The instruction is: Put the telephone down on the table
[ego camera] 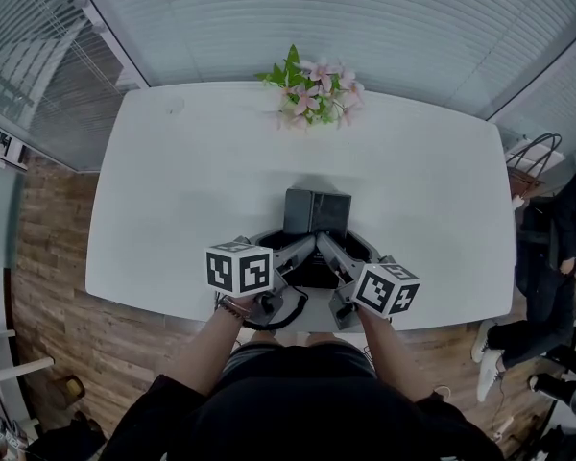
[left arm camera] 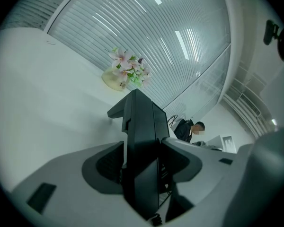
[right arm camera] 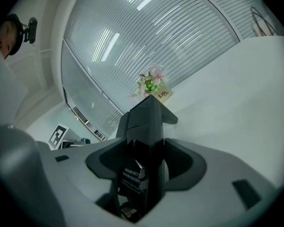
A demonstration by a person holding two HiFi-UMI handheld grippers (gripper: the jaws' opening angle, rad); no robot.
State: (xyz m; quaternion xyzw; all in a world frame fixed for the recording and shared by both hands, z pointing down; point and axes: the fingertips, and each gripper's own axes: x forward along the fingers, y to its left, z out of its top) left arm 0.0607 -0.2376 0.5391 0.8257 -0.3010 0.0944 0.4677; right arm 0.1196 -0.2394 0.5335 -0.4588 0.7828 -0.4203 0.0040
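Our left gripper [ego camera: 305, 248] and right gripper [ego camera: 330, 248] clamp the black plastic telephone [ego camera: 317, 213].
Uneven release could tip it off the white table [ego camera: 173, 190] at six o'clock.

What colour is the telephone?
Black. The telephone shows best in the head view, dark against the white table.

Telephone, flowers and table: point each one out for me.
telephone [ego camera: 317, 211], head view, its dark upper panel.
flowers [ego camera: 312, 92], head view, pink blooms in the middle of the bunch.
table [ego camera: 173, 181], head view, bare white top, left part.
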